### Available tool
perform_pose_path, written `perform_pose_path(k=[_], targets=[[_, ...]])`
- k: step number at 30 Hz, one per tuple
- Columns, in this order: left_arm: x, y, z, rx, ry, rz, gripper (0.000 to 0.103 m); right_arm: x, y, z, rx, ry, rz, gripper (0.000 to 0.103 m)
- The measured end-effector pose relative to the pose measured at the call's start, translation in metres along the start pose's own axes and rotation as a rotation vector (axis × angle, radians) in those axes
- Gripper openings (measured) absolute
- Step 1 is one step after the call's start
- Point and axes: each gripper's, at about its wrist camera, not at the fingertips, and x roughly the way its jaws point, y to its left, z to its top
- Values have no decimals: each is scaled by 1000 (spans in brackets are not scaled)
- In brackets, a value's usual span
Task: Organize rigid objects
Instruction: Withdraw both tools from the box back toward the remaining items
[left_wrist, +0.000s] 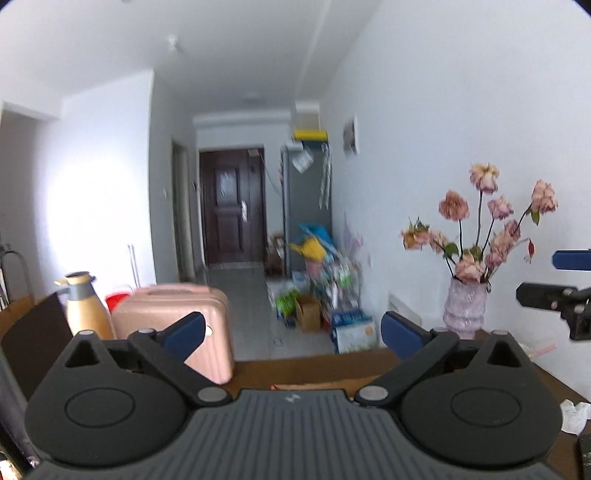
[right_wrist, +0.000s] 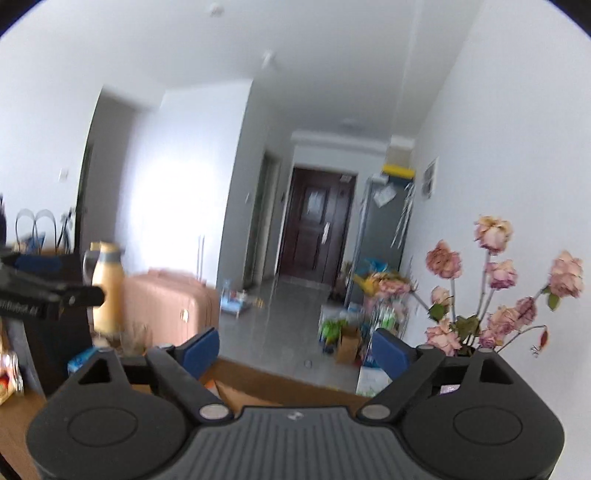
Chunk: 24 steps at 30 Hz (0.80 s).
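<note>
Both grippers are raised and pointed down the room, so little of the bench top shows. The left gripper (left_wrist: 291, 328) has its 2 blue-padded fingers spread wide with nothing between them; the right gripper (right_wrist: 295, 347) is spread the same way, also bare.

The likeliest rigid things in view are the yellow insulated jug with grey collar and handle (left_wrist: 86, 306), standing upright at the far left edge of the brown wooden bench (left_wrist: 332, 369), and the ribbed pale pink vase of dried roses (left_wrist: 466, 306) at the far right by the white wall. The jug looks stiff and smooth, probably slippery and weighty if filled; its handle or narrow neck seems the safest hold. The vase looks fragile and top-heavy, so I would take it low on the ribbed body.

Beyond the bench stands a pink hard-shell suitcase (left_wrist: 177, 321), then a tiled hallway leading to a dark wooden door (left_wrist: 232, 206), with clutter along the right wall.
</note>
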Motion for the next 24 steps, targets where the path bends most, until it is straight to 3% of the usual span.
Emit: perform_pose_path(k=[10,16,18,24], targets=[[-77,-10,-79,-7,-159,17,103,-79,19,-98,110,-183,-9,99],[-110,-10,-129,-1,-163,-5,103,-96,35,-148,87,-125,23,102],[-108,-10,-153,-9,-110,-15,103,-95,39,-170,91,-70,61,102],[-83,-6,-225,-26,156,-5,103,-80,45,-239,188,160,125,102]])
